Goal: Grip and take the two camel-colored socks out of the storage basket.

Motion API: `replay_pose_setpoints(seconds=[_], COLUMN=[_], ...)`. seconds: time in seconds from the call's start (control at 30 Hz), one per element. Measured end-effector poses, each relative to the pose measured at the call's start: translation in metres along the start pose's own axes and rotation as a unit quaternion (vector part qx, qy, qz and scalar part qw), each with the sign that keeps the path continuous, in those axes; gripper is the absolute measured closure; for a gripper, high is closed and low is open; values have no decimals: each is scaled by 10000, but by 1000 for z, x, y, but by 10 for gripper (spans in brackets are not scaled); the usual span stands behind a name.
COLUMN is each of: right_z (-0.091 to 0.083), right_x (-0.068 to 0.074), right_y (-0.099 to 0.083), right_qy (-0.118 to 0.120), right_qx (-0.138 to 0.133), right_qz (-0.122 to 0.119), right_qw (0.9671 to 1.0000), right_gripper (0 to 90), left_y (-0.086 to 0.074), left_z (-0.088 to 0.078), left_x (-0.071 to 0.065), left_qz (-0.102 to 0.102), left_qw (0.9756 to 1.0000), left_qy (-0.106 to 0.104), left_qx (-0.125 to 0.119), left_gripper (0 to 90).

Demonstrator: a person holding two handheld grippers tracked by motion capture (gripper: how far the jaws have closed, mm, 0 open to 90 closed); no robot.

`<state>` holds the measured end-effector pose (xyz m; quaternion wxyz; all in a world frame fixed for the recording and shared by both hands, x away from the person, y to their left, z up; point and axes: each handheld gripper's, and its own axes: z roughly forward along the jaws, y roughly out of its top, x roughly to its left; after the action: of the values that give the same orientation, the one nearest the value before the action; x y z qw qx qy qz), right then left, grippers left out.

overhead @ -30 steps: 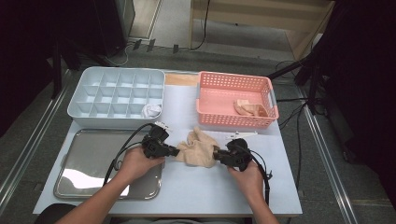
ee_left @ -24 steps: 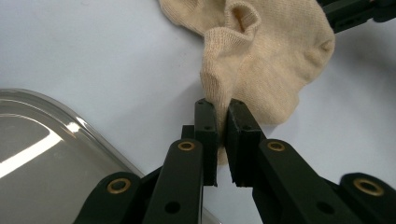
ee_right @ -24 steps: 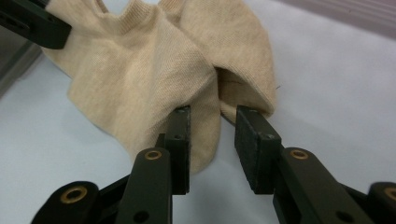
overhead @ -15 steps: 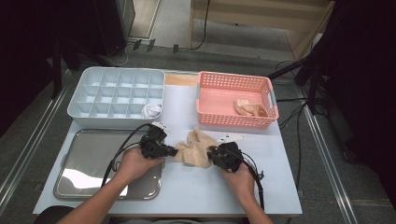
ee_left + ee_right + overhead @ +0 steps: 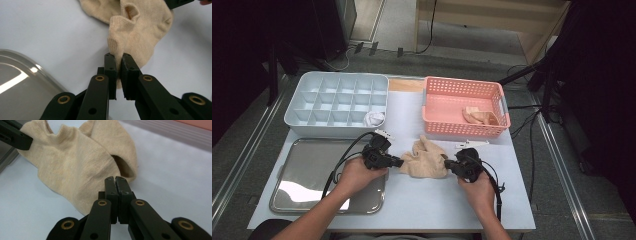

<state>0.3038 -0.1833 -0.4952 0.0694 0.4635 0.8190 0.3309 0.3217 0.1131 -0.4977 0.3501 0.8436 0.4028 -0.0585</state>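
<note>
Beige socks lie crumpled on the white table, in front of the pink basket and just right of the steel tray, between the two grippers. In the left gripper view the left gripper pinches a fold of the sock fabric between its nearly closed jaws. The right gripper has just been closing; its jaws now meet with no fabric visible between them, right beside the sock edge.
</note>
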Motion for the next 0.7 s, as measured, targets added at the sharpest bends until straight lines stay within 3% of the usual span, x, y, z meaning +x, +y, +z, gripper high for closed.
replay_pose_setpoints(seconds=[0.13, 0.27, 0.47, 0.6, 0.7], right_z=[-3, -11, -11, -7, -10], right_x=[-3, -11, -17, -15, -14], right_y=[-4, -8, -13, -14, -12], right_qy=[-37, -150, -208, -119, -108], right_qx=[53, 85, 154, 81, -144], right_qz=[33, 185, 277, 232, 199], right_qw=[10000, 9997, 9993, 9996, 9996], right_gripper=[900, 900, 900, 827, 750], left_y=[2, 2, 3, 4, 5], left_z=[1, 9, 15, 10, 7], left_x=[-4, -7, -8, -6, -5], left_qz=[58, 80, 150, 165, 169], left_qw=[10000, 9998, 9998, 9998, 9996], left_qy=[-71, -134, -26, 47, 87], left_qx=[-38, 83, 146, -30, -197], left_gripper=[847, 845, 787, 719, 702])
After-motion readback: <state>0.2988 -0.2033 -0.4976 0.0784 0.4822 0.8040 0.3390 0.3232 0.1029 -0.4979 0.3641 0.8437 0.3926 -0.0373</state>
